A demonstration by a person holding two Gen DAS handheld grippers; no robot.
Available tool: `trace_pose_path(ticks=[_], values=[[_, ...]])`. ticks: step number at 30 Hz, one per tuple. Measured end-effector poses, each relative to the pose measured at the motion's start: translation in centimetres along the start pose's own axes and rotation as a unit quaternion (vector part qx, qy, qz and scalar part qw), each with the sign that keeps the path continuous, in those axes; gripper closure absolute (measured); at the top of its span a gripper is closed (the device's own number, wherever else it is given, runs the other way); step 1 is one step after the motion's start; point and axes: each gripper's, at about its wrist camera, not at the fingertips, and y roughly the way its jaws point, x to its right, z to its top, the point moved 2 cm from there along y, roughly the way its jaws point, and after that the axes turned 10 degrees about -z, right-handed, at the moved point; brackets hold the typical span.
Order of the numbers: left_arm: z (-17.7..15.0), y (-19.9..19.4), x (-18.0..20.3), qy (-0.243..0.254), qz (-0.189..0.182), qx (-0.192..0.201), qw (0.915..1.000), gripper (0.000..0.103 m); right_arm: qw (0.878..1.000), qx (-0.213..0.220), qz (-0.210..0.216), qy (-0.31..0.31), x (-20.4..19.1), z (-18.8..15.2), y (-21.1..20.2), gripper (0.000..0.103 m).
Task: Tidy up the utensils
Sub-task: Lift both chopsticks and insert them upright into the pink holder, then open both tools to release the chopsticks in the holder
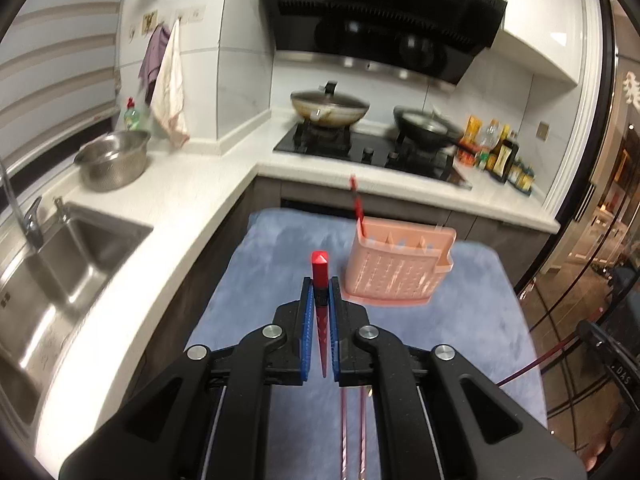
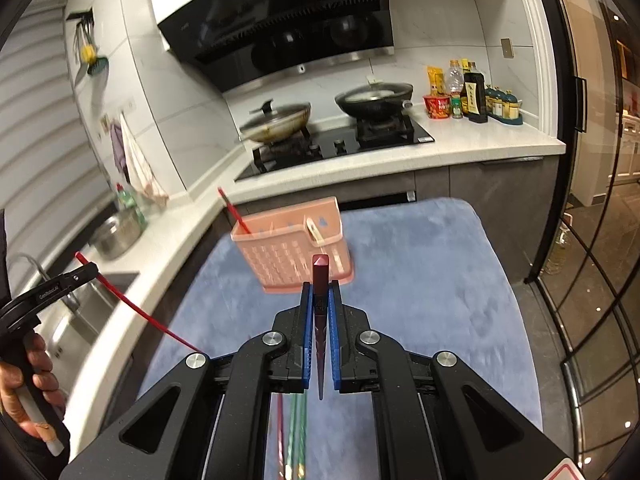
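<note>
My left tongs (image 1: 320, 296) clamp a red chopstick (image 1: 320, 270), my right tongs (image 2: 320, 296) a maroon chopstick (image 2: 320, 276), both short of the pink basket (image 2: 292, 252); either could snag its rim and tip it.
</note>
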Motion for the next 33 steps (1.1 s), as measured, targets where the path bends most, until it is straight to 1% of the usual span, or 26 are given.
trace_pose_path(ticks=[7,10,16,20,23,27,33], values=[[7.1,0.6,2.0,0.003,-0.030,0.047,0.9985,0.096,0.999,0.039,0.023,0.020,-0.8,6.6,0.9,0.096],[9.5,1.2,2.8,0.009,-0.032,0.065,0.9973,0.096,0.998,0.057,0.029,0.022,-1.5,9.5,1.7,0.096],[13.2,4.3,4.4,0.019,-0.041,0.078,0.9959,0.096,0.996,0.085,0.035,0.021,-3.2,14.2,4.0,0.096],[14.2,7.0,4.8,0.024,-0.040,0.071,0.9964,0.096,0.995,0.092,0.033,0.008,-4.8,16.0,6.0,0.096],[14.1,9.3,4.7,0.021,-0.040,0.056,0.9974,0.096,0.996,0.082,0.033,0.004,-5.8,16.6,8.7,0.096],[13.3,12.2,4.1,0.016,-0.038,0.034,0.9986,0.096,0.997,0.063,0.035,0.000,-6.4,16.2,11.7,0.096],[11.8,15.5,2.7,0.005,-0.032,0.004,0.9995,0.096,0.999,0.031,0.030,-0.008,-7.0,14.7,15.7,0.096]])
